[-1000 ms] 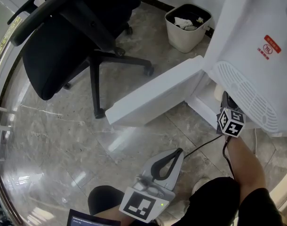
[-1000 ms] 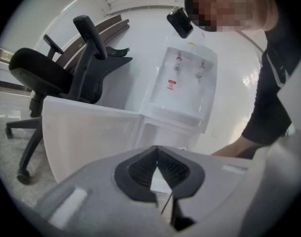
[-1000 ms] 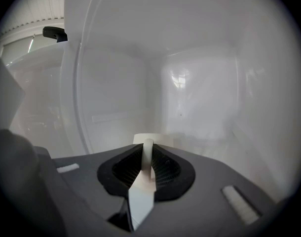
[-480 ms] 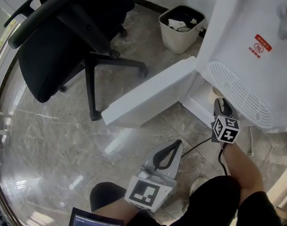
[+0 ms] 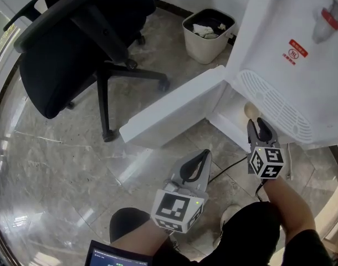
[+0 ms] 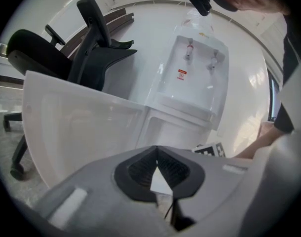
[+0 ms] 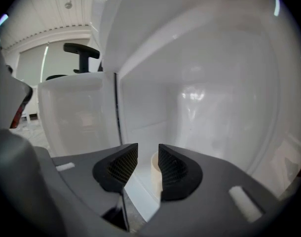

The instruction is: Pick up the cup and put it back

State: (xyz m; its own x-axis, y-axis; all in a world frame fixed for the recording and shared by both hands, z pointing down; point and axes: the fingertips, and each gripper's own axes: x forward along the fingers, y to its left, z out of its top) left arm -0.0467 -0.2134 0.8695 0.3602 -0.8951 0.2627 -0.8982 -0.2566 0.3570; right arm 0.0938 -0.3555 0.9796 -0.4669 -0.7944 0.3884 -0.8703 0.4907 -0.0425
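"Right gripper view is what I'm steering by. My right gripper (image 7: 148,154) has its jaws opening, with the pads apart. The cup (image 7: 154,169) stands upright just past the tips, half hidden behind the right-hand pad. Neither pad is pressing on it."

"Where exactly is it standing?"

"On the floor of the lower compartment (image 7: 155,102) of the water dispenser (image 5: 291,49), near that floor's front edge. The compartment door (image 5: 174,112) is swung wide open on my left. In the head view the cup's rim shows just ahead of the jaws."

"And your left?"

"The left gripper (image 6: 157,152) is idle. Its tips are together with nothing between them, and it's held low over the floor tiles (image 5: 75,143), apart from the dispenser."

"So which step are you in?"

"The cup is on its own base and the jaws are widening around nothing. That could be the letting-go at the end of putting it back, or the opening before a pick. I can't say which from this alone."

"What does the next move call for?"

"If I'm picking, I go straight in along the compartment floor until the cup's wall sits between the pads. I stay under the dispenser's front and clear of the door edge, then close gently. It looks like a thin, light cup that I'd guess crushes or tips easily. If I'm finished, I draw straight back and keep the right-hand pad from brushing the cup on the way out."
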